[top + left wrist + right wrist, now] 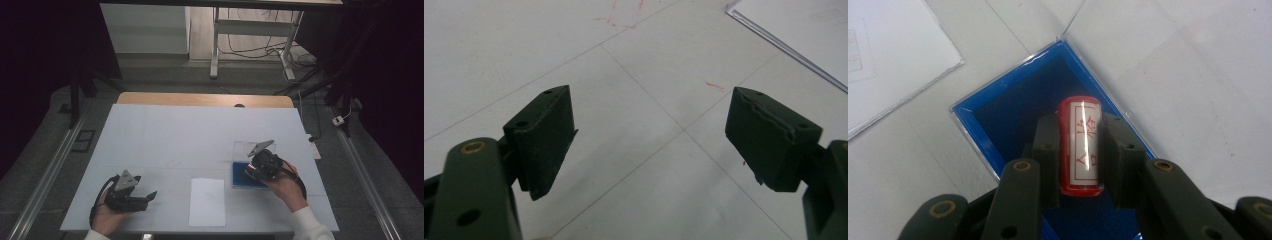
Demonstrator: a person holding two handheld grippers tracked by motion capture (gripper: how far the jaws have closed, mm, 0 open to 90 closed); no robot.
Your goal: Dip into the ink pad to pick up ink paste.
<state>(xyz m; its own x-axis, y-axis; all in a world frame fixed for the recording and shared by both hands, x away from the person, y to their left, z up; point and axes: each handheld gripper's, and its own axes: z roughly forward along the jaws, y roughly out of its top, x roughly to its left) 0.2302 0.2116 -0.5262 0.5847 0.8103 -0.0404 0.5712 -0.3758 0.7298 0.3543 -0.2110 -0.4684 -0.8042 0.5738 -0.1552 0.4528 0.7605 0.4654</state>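
Note:
A red cylindrical stamp (1080, 145) with a white label and red characters sits between the jaws of my right gripper (1079, 131), which is shut on it. The stamp hangs over a blue box (1013, 107) whose clear lid (1158, 55) lies open beside it. In the high view my right gripper (254, 170) is over the blue box (241, 177) at the right of the table. My left gripper (150, 196) rests near the front left edge, and its jaws (651, 137) stand wide open over bare table.
A white sheet of paper (207, 201) lies at the front middle of the white table top (190, 135), between the two grippers; its corner (794, 30) shows in the left gripper view. Beyond the table's far wooden edge are desk legs and cables on the floor.

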